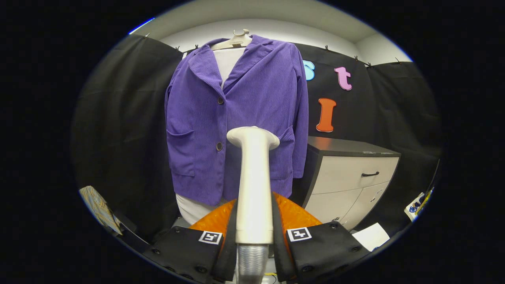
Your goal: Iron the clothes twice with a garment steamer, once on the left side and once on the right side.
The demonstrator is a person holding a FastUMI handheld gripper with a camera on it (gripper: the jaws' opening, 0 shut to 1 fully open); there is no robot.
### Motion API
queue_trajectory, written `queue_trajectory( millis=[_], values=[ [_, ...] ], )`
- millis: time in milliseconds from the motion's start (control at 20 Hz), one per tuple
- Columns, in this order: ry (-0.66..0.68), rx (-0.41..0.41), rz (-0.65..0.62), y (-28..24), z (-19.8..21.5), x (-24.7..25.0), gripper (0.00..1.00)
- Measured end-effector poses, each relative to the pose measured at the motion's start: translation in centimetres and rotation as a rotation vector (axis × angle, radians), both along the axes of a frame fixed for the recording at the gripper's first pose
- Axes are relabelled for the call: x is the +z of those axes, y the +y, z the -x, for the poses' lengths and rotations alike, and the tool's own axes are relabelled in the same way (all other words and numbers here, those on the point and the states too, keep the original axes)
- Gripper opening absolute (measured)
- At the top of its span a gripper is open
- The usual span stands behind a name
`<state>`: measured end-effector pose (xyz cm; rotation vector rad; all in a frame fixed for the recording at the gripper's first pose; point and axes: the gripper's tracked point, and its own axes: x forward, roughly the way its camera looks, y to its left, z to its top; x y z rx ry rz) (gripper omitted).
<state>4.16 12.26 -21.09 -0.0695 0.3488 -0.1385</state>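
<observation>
A purple corduroy jacket point(240, 118) hangs on a pale hanger point(235, 40) over a white garment, facing me. My gripper point(254, 221) is shut on the white handle of the garment steamer point(253, 177), one finger on each side of it. The steamer points straight ahead, and its flat head point(253, 137) stands in front of the jacket's lower middle, beside the lower button. I cannot tell whether the head touches the cloth. A ribbed grey hose leaves the handle's near end between the fingers.
A low cabinet point(347, 177) with a dark top and pale drawers stands right of the jacket. A white sheet point(371, 236) lies on the floor near it. A patterned cloth point(98, 207) lies at the lower left.
</observation>
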Motion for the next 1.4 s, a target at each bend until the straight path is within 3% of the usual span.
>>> queue_trajectory(
  millis=[600,1150,1400],
  values=[
    [-0.005,-0.019,-0.019,0.1,0.2,0.9,0.46],
    [-0.17,-0.047,0.02,1.0,-0.3,9.9,0.46],
    [-0.271,-0.01,0.064,3.5,-0.8,15.5,0.46]
  ],
)
